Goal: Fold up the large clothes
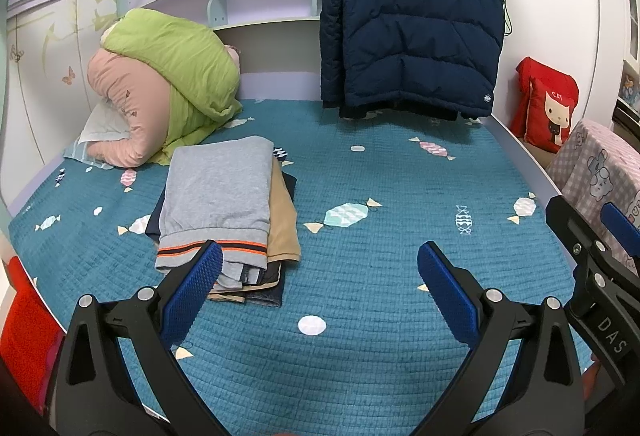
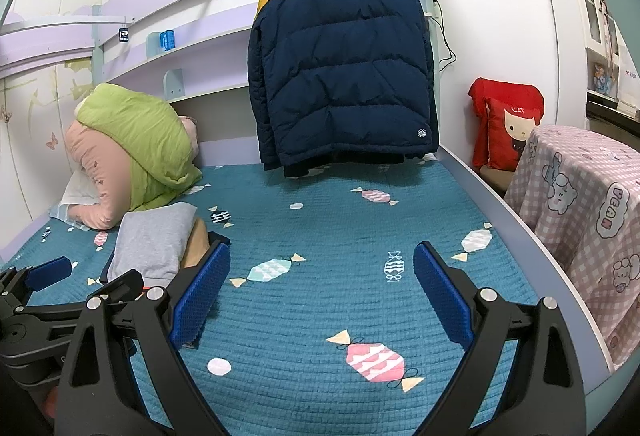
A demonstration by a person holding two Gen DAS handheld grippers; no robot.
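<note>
A navy puffer jacket [image 1: 412, 27] [image 2: 340, 75] with a yellow yoke hangs on a hanger over the far end of the bed. On the teal quilt [image 1: 360, 236] [image 2: 320, 220] lies a stack of folded clothes [image 1: 224, 203] [image 2: 154, 240], a grey garment on top. My left gripper [image 1: 320, 256] is open above the quilt, its left pad close to the stack's near edge. My right gripper [image 2: 322, 260] is open too, over the bare quilt, with nothing between its fingers. Each gripper shows at the edge of the other's view.
A rolled green and pink duvet [image 1: 168, 91] [image 2: 128, 151] sits on a pillow at the far left. A red cat cushion [image 1: 548, 103] [image 2: 508, 123] and a pink checked cloth [image 2: 580, 203] stand off the bed's right side. Shelves run along the back wall.
</note>
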